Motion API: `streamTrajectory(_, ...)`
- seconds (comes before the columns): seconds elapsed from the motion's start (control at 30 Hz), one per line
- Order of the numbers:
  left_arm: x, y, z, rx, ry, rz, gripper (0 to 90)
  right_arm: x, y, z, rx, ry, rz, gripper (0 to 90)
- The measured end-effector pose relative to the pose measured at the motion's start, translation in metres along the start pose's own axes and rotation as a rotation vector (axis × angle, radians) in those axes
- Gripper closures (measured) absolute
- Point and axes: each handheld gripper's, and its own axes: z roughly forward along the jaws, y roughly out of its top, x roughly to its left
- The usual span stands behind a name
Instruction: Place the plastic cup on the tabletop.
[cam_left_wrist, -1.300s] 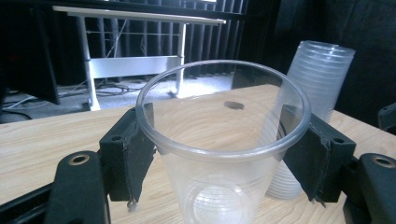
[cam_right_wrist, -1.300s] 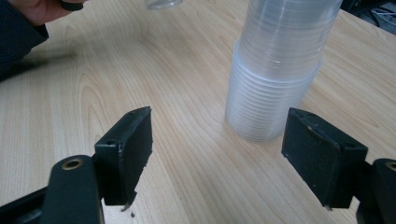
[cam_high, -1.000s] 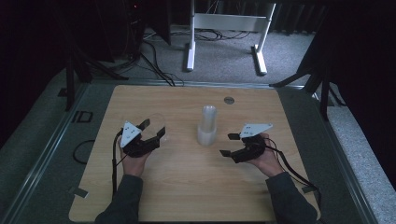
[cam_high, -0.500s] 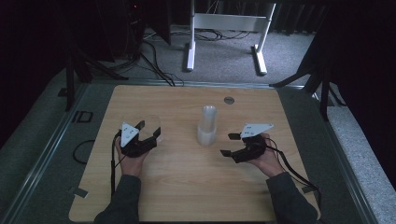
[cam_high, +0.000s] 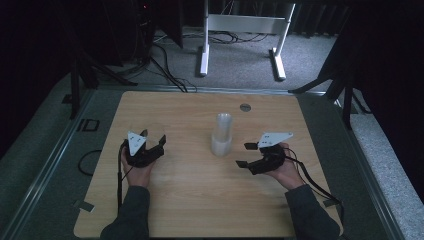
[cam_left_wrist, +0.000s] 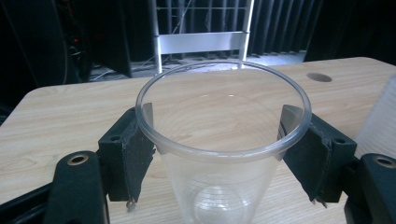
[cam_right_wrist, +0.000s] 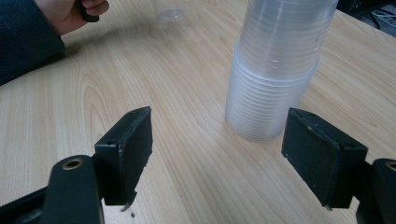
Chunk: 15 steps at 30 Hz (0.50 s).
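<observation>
In the left gripper view we see our left claw (cam_left_wrist: 219, 154) with its two black pads set against opposite sides of a clear plastic cup (cam_left_wrist: 223, 154), just under the rolled rim; the jaws are closed on it and carry it upright, mouth up. In the high view the left claw (cam_high: 152, 145) sits at the left part of the wooden tabletop (cam_high: 200, 200), the cup (cam_high: 155, 134) faint between its jaws. Our right claw (cam_right_wrist: 217, 154) stands wide open with nothing between its pads. Just beyond it, nearer its right jaw, rises a stack of clear cups (cam_right_wrist: 275, 70), standing on the tabletop. In the high view that stack (cam_high: 222, 135) stands between the two claws, the right claw (cam_high: 247, 155) near it.
</observation>
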Motion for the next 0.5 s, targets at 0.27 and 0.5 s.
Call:
streamTrajectory(0.27,0.005,-0.005,0.006,0.037,0.034,-0.009,28.4,0.0,0.0,-0.001,-0.002,0.001,0.0,24.2)
streamTrajectory(0.5,0.006,-0.009,0.011,0.057,0.034,-0.019,28.4,0.0,0.0,-0.001,-0.003,0.004,-0.002,24.3)
